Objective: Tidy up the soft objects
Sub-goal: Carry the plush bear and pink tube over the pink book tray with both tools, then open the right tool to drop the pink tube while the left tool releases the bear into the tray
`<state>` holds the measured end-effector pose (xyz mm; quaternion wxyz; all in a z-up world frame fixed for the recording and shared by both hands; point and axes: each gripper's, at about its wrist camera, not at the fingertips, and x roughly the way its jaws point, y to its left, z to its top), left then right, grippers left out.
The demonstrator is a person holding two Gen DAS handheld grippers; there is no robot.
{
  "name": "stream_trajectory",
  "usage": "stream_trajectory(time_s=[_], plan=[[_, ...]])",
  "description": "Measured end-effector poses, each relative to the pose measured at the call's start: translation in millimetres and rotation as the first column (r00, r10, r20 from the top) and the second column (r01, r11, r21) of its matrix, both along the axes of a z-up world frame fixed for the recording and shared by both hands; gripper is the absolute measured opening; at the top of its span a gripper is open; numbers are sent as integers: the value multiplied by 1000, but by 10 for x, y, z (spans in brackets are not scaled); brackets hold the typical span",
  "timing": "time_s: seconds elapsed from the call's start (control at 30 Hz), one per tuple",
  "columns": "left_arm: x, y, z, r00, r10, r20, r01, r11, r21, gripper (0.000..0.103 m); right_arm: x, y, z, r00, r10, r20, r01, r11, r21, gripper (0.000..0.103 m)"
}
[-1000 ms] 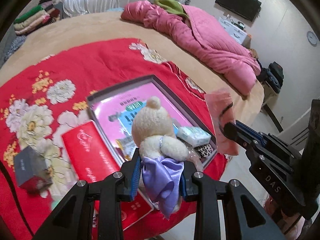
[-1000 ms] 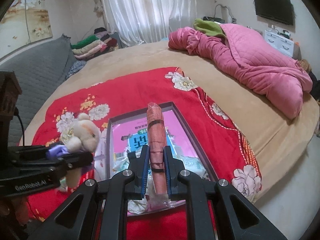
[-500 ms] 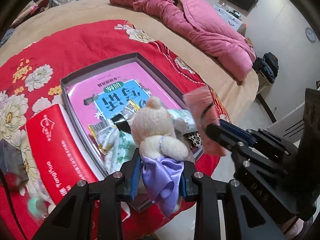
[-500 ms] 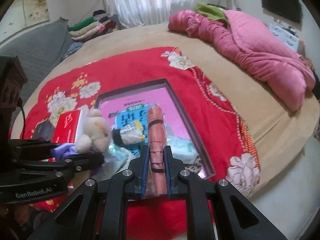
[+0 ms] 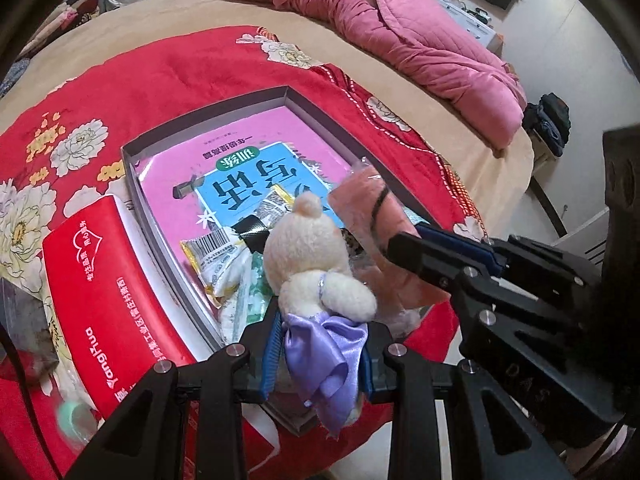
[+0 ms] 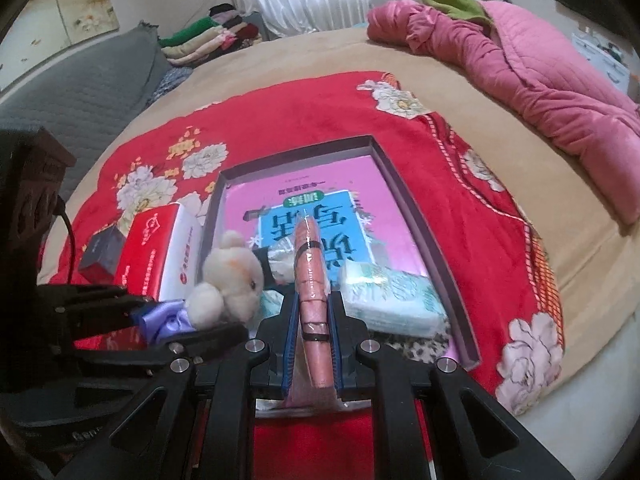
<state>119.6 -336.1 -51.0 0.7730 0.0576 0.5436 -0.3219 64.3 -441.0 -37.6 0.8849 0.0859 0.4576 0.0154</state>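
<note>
Plush bear (image 5: 308, 256) clamped at purple bow by left gripper (image 5: 320, 354) fingers, hanging above near end of grey tray (image 6: 420, 216). Pink wrapped roll (image 6: 310, 276) pinched narrow in right gripper (image 6: 311, 344), over tray middle. Lower each gently, release only once resting. Near end crowded with tissue pack (image 6: 390, 296), snack wrappers; far half over pink book (image 6: 320, 192) free. Mind tray walls, red box (image 5: 100, 280) beside left wall, other gripper close
</note>
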Motion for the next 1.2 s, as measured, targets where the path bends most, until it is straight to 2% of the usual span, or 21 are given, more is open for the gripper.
stream_trajectory(time_s=[0.5, 0.83, 1.0, 1.2], plan=[[61, 23, -66, 1000, 9, -9, -9, 1000, 1, 32, 336, -40, -222, 998, 30, -48, -31, 999, -13, 16], [87, 22, -100, 1000, 13, -13, -13, 1000, 9, 32, 405, -100, -262, 999, 7, -50, -6, 1000, 26, 18], [91, 30, -101, 1000, 15, -14, -15, 1000, 9, 32, 400, -111, -248, 999, -13, -48, 15, 999, 36, 34], [84, 34, -104, 1000, 13, -15, -12, 1000, 11, 32, 343, -140, -150, 999, -23, -24, 24, 999, 27, 35]])
